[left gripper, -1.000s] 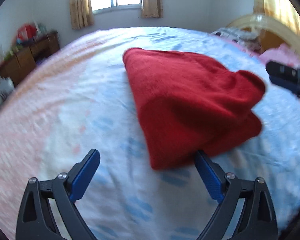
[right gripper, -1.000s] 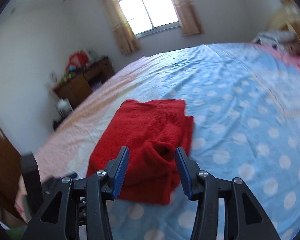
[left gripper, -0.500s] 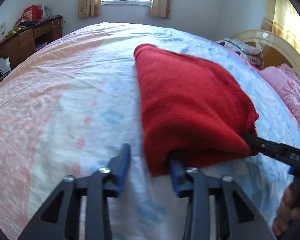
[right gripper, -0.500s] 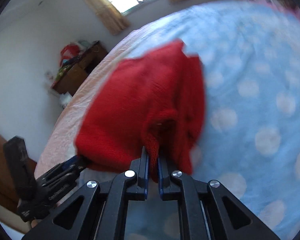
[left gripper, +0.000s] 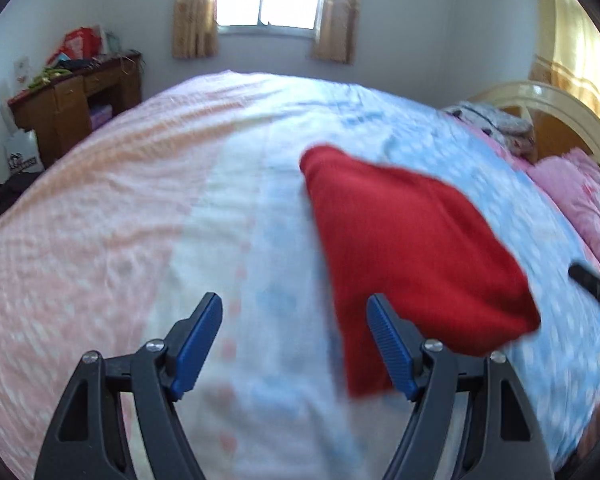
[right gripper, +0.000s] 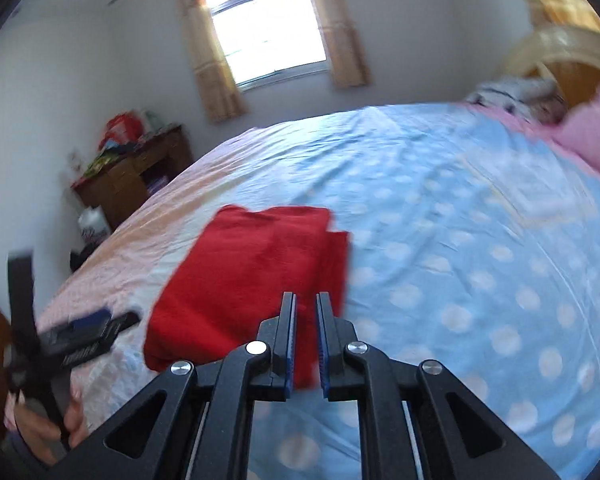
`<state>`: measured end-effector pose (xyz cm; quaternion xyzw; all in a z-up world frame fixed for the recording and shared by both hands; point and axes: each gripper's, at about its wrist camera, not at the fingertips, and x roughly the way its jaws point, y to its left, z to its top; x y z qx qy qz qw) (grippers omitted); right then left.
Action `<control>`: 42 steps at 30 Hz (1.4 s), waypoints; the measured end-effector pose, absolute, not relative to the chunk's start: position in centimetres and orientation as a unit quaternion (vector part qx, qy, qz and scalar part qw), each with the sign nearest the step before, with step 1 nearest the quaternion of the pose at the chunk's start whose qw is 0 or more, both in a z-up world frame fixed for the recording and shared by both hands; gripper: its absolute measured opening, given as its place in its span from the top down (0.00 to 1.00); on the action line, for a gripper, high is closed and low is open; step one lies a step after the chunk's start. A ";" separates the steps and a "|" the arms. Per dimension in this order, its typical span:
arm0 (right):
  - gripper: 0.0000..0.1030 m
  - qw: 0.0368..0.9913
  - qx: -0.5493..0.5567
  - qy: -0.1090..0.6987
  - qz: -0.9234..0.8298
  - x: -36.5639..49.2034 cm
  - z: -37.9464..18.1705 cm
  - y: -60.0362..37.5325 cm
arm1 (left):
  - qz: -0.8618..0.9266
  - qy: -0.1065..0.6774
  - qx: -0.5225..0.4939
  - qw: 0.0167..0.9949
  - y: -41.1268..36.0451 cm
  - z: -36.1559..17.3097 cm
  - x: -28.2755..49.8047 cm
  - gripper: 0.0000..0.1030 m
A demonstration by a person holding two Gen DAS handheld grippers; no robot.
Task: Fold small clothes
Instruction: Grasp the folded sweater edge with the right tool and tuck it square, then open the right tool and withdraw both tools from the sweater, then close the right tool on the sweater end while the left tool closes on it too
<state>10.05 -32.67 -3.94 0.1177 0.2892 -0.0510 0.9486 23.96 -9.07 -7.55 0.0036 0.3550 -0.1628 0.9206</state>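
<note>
Left claw [left gripper: 294,334] spread wide; right claw [right gripper: 306,334] narrowly parted, empty.

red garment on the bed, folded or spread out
Folded: the red garment lies as a compact block on the bed, with stacked layer edges showing along its right side.

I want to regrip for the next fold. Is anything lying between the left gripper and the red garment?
Nothing visible. The left gripper is open over bare bedsheet, and the red garment lies right beside its right finger, with no other item between them.
</note>
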 end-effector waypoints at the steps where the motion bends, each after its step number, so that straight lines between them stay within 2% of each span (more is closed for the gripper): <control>1: 0.91 0.948 0.108 0.294 -0.048 10.8 -4.0 -31.9 | -0.157 0.350 0.001 0.923 -9.6 -7.3 24.5 0.25; 5: 0.91 0.941 0.088 0.323 -0.053 13.5 -6.6 -30.5 | -0.145 0.365 0.006 0.920 -11.7 -8.5 26.0 0.25; 7: 0.91 0.919 0.066 0.375 -0.103 15.8 -9.2 -31.0 | -0.132 0.378 0.037 0.916 -13.2 -10.1 25.9 0.24; 12: 0.89 0.920 0.107 0.364 -0.101 16.4 -10.1 -33.5 | -0.120 0.350 0.073 0.926 -14.5 -10.1 24.9 0.24; 15: 0.85 0.922 0.117 0.356 -0.099 16.6 -10.3 -33.8 | -0.123 0.359 0.066 0.923 -14.3 -9.8 25.2 0.24; 16: 0.69 0.923 0.113 0.354 -0.100 16.4 -10.3 -33.6 | -0.124 0.362 0.062 0.922 -14.0 -9.7 25.4 0.22; 17: 0.40 0.922 0.102 0.357 -0.111 16.0 -10.4 -33.5 | -0.119 0.363 0.061 0.922 -13.8 -9.6 25.4 0.20; 18: 0.33 0.918 0.103 0.363 -0.125 16.0 -10.6 -33.8 | -0.114 0.364 0.063 0.922 -13.8 -9.5 25.5 0.17; 19: 0.32 0.916 0.120 0.361 -0.129 15.6 -10.4 -34.5 | -0.115 0.365 0.062 0.922 -13.6 -9.4 25.5 0.14; 22: 0.32 0.921 0.204 0.311 -0.119 13.2 -8.9 -36.7 | -0.132 0.380 0.050 0.914 -13.0 -9.0 25.7 0.13; 30: 0.32 0.920 0.275 0.266 -0.079 11.9 -7.0 -39.5 | -0.177 0.393 -0.023 0.902 -10.5 -7.5 28.5 0.13; 36: 0.32 0.911 0.278 0.301 -0.050 16.1 -8.5 -39.7 | -0.230 0.422 -0.061 0.875 -12.2 -8.0 32.7 0.13; 42: 0.30 0.900 0.279 0.335 -0.024 21.0 -10.6 -40.2 | -0.265 0.489 -0.092 0.826 -15.3 -11.8 35.6 0.13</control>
